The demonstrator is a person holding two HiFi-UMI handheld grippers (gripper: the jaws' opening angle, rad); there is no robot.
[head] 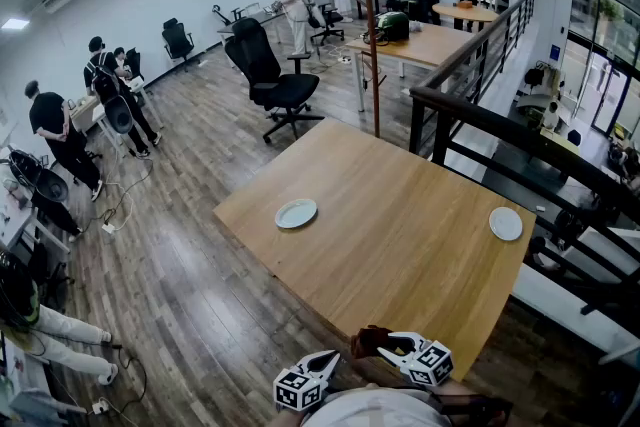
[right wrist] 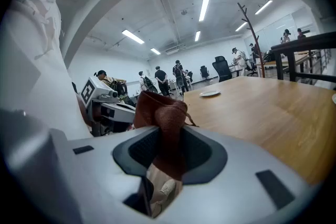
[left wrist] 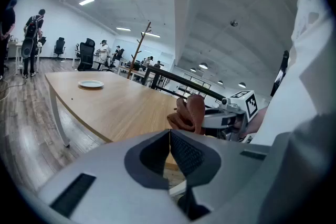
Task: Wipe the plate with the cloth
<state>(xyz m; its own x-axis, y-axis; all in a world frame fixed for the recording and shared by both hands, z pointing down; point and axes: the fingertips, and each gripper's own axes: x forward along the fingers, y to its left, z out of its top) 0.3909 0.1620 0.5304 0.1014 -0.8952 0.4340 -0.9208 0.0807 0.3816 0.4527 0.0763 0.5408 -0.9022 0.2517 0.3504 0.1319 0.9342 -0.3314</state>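
A brown cloth (right wrist: 160, 112) is clamped between the jaws of my right gripper (right wrist: 165, 136), bunched above the fingertips. In the head view that gripper (head: 388, 345) hangs at the table's near edge with the cloth (head: 366, 339) at its tip. My left gripper (head: 330, 358) is just left of it, off the table, jaws shut with nothing between them (left wrist: 169, 139). From the left gripper view the cloth (left wrist: 189, 112) shows ahead. A white plate (head: 296, 213) lies near the table's left edge, also seen as a small plate (left wrist: 91, 83) (right wrist: 210, 93).
A second white plate (head: 505, 223) sits at the right edge of the wooden table (head: 400, 245). A black railing (head: 500, 130) runs behind the table on the right. An office chair (head: 270, 80) and a coat stand (head: 370, 25) are beyond; several people stand far off.
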